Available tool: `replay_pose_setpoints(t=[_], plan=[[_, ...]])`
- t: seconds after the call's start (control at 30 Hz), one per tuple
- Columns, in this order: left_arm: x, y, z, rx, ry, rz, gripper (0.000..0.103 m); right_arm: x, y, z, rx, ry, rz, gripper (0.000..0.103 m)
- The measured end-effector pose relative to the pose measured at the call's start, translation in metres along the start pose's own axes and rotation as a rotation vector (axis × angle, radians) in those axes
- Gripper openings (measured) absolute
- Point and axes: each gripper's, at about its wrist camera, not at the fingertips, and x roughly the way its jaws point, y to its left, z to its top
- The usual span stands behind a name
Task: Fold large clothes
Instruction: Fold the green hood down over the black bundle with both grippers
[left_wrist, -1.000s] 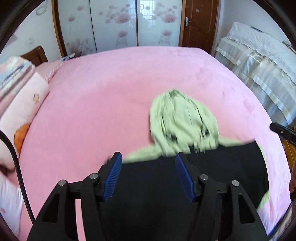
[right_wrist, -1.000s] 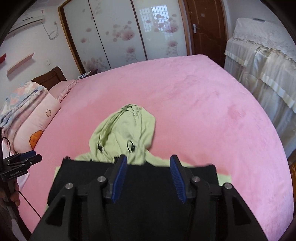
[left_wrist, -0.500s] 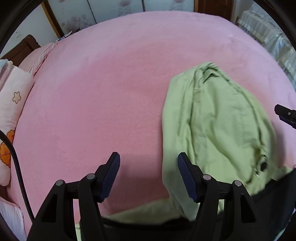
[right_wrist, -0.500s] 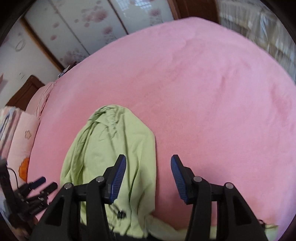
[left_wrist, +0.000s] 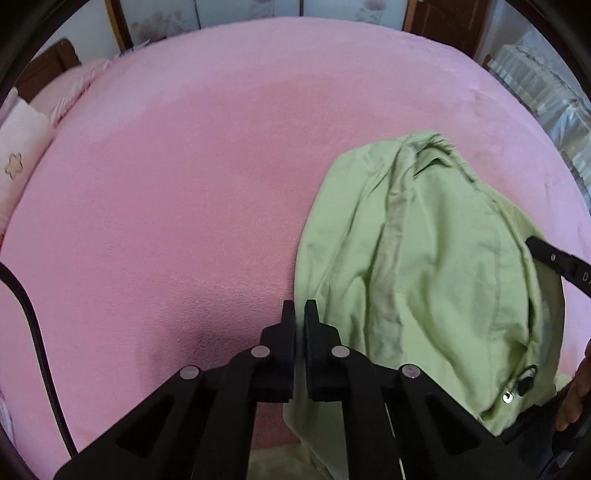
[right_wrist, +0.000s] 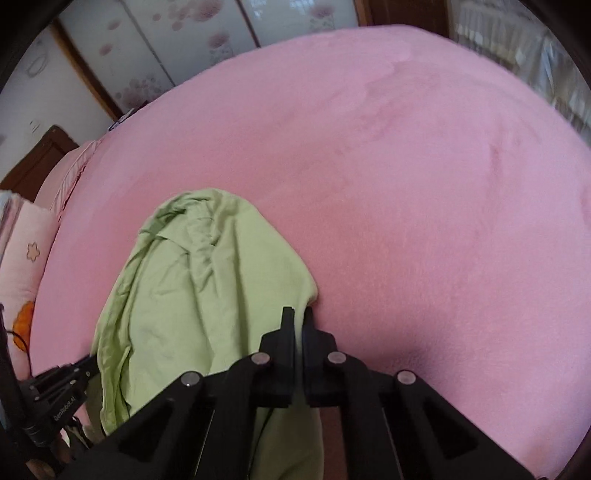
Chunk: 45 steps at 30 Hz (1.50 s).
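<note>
Both my grippers are matte black plastic, kinda angular, with triangular cutouts in the arm frames. The left gripper (left_wrist: 299, 314) has four round silver screw heads across its linkage, and its fingers (left_wrist: 287, 325) are slim black blades. A thick black cable (left_wrist: 35, 332) loops down the left edge of that view. The right gripper (right_wrist: 297, 321) is the same build: four silver screws, same cutouts. From the right wrist view I can see white "GenRobot.AI" lettering on the side of the left unit's body. In the left wrist view, a bit of brownish skin, the right hand (left_wrist: 576, 391), shows at the far edge.
</note>
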Motion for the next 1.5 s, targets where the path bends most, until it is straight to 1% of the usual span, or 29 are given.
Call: replay_pose_setpoints(t=[0.07,0.1,0.13,0.2,0.27,0.37,0.4,0.43,0.47,0.53,0.57,0.6,0.63,0.7,0.77,0.8,0.83,0.87,0.9,0.97,1.0,1.03,1.07,1.1,1.13,1.27,1.33,1.43,1.5], plan=[[-0.025,-0.003,-0.006,0.009,-0.038,-0.031,0.002,-0.037,0.009,-0.004,-0.024,-0.077,0.063,0.002],[-0.038,-0.004,-0.01,0.017,-0.057,-0.043,0.002,-0.051,0.012,-0.007,-0.033,-0.102,0.083,0.002],[-0.055,-0.005,-0.016,0.032,-0.083,-0.055,0.001,-0.075,0.017,-0.013,-0.049,-0.137,0.131,0.002],[-0.098,-0.006,-0.034,0.074,-0.142,-0.079,0.001,-0.115,0.023,-0.025,-0.09,-0.183,0.194,0.002],[-0.136,-0.002,-0.052,0.102,-0.195,-0.098,0.001,-0.162,0.033,-0.047,-0.161,-0.239,0.253,0.002],[-0.199,0.007,-0.087,0.13,-0.264,-0.14,0.001,-0.22,0.046,-0.093,-0.291,-0.283,0.304,0.002],[-0.215,0.011,-0.1,0.137,-0.28,-0.163,0.001,-0.231,0.048,-0.106,-0.335,-0.289,0.308,0.002],[-0.233,0.012,-0.118,0.146,-0.293,-0.175,0.001,-0.241,0.053,-0.123,-0.398,-0.295,0.303,0.002],[-0.243,0.014,-0.131,0.149,-0.291,-0.191,0.001,-0.251,0.06,-0.149,-0.495,-0.308,0.268,0.002],[-0.255,0.016,-0.165,0.158,-0.265,-0.228,0.002,-0.252,0.069,-0.183,-0.635,-0.309,0.196,0.002],[-0.257,0.016,-0.181,0.163,-0.248,-0.237,0.002,-0.249,0.072,-0.203,-0.712,-0.305,0.144,0.002],[-0.257,0.014,-0.189,0.168,-0.233,-0.249,0.002,-0.243,0.071,-0.22,-0.766,-0.298,0.096,0.002],[-0.254,0.016,-0.206,0.177,-0.21,-0.251,0.002,-0.235,0.071,-0.242,-0.823,-0.277,0.042,0.002],[-0.247,0.008,-0.235,0.173,-0.169,-0.249,0.002,-0.217,0.06,-0.266,-0.86,-0.23,-0.01,0.002],[-0.231,0.011,-0.256,0.142,-0.109,-0.258,0.002,-0.201,0.052,-0.286,-0.847,-0.158,-0.028,0.002],[-0.224,0.014,-0.262,0.128,-0.089,-0.264,0.002,-0.201,0.046,-0.294,-0.833,-0.141,-0.029,0.002],[-0.209,0.021,-0.266,0.112,-0.059,-0.275,0.002,-0.198,0.042,-0.3,-0.818,-0.122,-0.029,0.003],[-0.206,0.023,-0.285,0.102,-0.044,-0.275,0.002,-0.198,0.038,-0.306,-0.801,-0.103,-0.023,0.003],[-0.2,0.025,-0.293,0.092,-0.026,-0.276,0.002,-0.2,0.033,-0.309,-0.785,-0.09,-0.01,0.003],[-0.192,0.018,-0.299,0.095,-0.007,-0.278,0.002,-0.206,0.028,-0.312,-0.745,-0.069,0.016,0.004],[-0.191,0.018,-0.304,0.097,-0.003,-0.276,0.002,-0.211,0.026,-0.311,-0.714,-0.051,0.029,0.008],[-0.192,0.017,-0.308,0.099,0.002,-0.278,0.002,-0.212,0.026,-0.304,-0.672,-0.033,0.053,0.017],[-0.194,0.016,-0.312,0.102,0.007,-0.283,0.002,-0.217,0.023,-0.3,-0.605,-0.016,0.097,0.022],[-0.196,0.015,-0.311,0.101,0.009,-0.285,0.003,-0.221,0.024,-0.297,-0.553,-0.009,0.135,0.032],[-0.196,0.015,-0.314,0.1,0.011,-0.288,0.003,-0.225,0.023,-0.295,-0.494,-0.002,0.187,0.038],[-0.189,0.021,-0.324,0.089,0.009,-0.286,0.004,-0.229,0.036,-0.299,-0.305,0.051,0.362,0.041],[-0.191,0.025,-0.329,0.073,0.005,-0.29,0.004,-0.222,0.044,-0.303,-0.221,0.081,0.419,0.045],[-0.197,0.034,-0.344,0.048,-0.011,-0.263,0.005,-0.201,0.059,-0.315,-0.098,0.146,0.484,0.047],[-0.201,0.038,-0.352,0.035,-0.023,-0.246,0.006,-0.182,0.071,-0.325,-0.029,0.182,0.501,0.047]])
